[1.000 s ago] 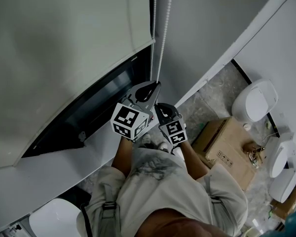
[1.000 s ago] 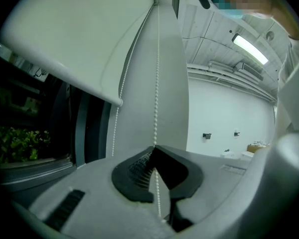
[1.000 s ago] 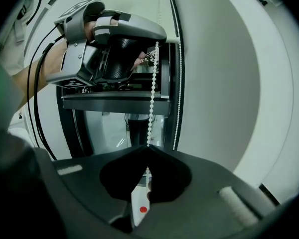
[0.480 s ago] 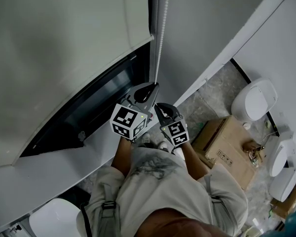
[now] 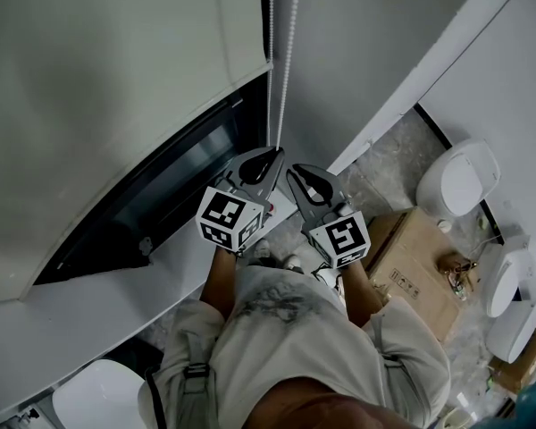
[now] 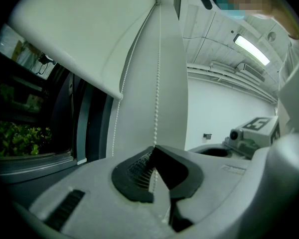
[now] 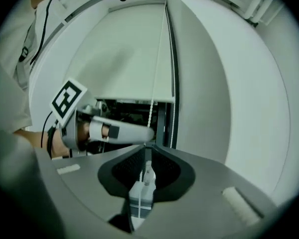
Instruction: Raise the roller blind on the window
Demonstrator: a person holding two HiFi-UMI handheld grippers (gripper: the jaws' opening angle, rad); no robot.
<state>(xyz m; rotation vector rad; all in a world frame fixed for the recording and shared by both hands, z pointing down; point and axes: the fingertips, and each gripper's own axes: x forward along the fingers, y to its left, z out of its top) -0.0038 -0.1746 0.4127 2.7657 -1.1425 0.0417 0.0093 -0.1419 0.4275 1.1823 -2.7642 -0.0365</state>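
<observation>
Moved: the right gripper [image 5: 295, 175] has come up and now sits just beside the left gripper [image 5: 270, 157], its marker cube nearer the head camera than a second ago. The left one hasn't budged.
Roller blind [image 5: 116, 79]: the big pale sheet on the left, covering most of the window. Its hem looks about where it was.
Window [image 5: 161, 195]: only a dark band of glass shows under the hem, with green leaves beyond it in the left gripper view.
Progress: early going by the look of it, with a small strip open and most of the lift left to do.
Left gripper: jaws pressed together, pinching the bead chain [image 5: 286, 70] right at their tips.
Right gripper: jaws a narrow slit apart, with the chain and its small white connector [image 7: 147, 176] threaded through. The pads don't look to be biting.
Bead chain: two strands hanging just right of the blind's edge, running down to the grippers.
Next: probably the right gripper clamps and hauls down.
</observation>
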